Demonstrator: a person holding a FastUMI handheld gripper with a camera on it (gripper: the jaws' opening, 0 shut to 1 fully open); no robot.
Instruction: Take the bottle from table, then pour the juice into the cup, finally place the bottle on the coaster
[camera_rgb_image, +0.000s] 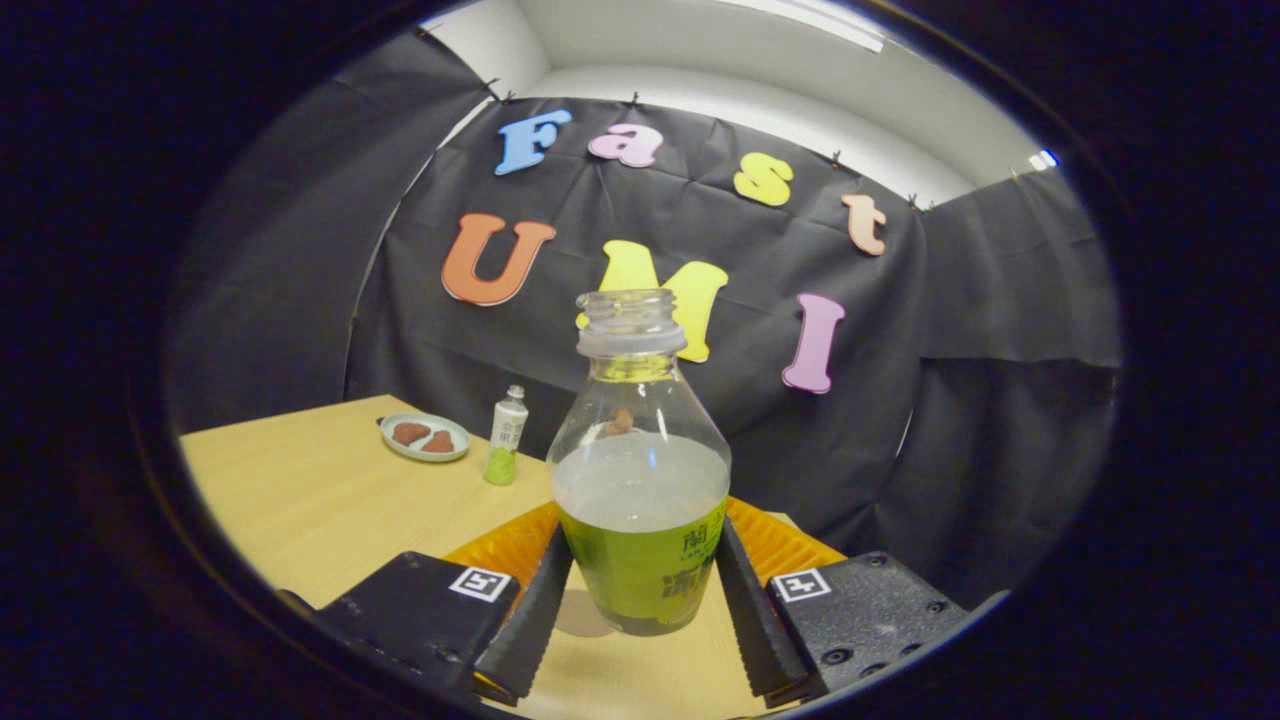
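A clear, uncapped bottle (640, 480) with a green label stands upright between my fingers, partly filled with pale juice. My gripper (642, 545) is shut on the bottle, one finger pressing each side of the label. An orange ribbed coaster (500, 545) lies on the wooden table (330, 500) just behind the bottle and shows on both sides of it. A round shadow lies on the table by the bottle's base. I cannot tell whether the base touches the table.
Beyond the fingers to the left, a small capped bottle (507, 435) stands near the table's far edge. Beside it is a plate (425, 437) with two brownish pieces. The booth's black cloth wall hangs right behind the table.
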